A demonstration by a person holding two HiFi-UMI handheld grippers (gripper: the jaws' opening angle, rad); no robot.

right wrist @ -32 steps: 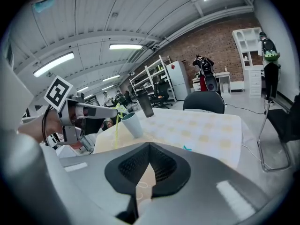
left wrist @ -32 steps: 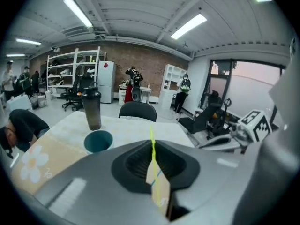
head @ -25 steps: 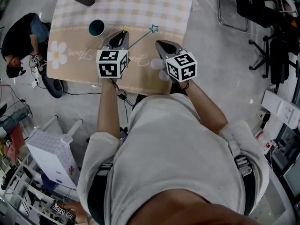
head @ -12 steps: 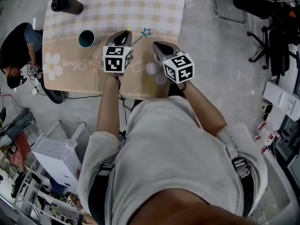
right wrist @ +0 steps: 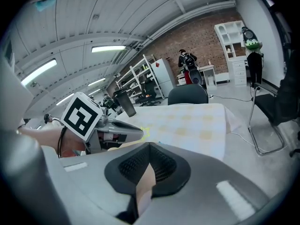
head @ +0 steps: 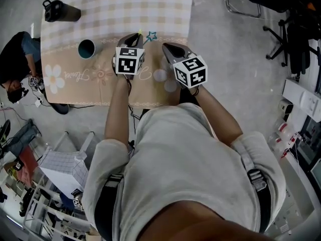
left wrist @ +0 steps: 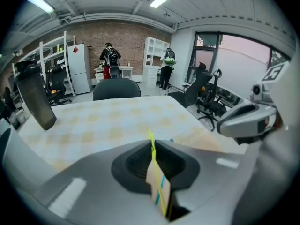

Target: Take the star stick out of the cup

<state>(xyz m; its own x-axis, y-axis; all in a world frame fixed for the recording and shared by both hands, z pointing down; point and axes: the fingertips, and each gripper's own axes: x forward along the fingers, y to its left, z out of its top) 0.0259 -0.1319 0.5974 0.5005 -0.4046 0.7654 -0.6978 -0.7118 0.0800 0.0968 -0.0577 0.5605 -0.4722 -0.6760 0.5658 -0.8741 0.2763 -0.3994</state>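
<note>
Since stick (head: 150, 35) sat pinched in L tool (head: 134, 36) over the surface (head: 160, 9), well right of the cup (head: 86, 48), it looked out already, so R tool (head: 166, 45) hung beside, clenched on nothing, prob. unneeded.

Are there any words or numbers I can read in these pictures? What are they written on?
No text here can be read.
Tablecloth: one curly word beside the white flower, too small to read.
Left cube and right cube: black-and-white square patterns, not letters or numbers.
Nothing else shows any writing.
</note>
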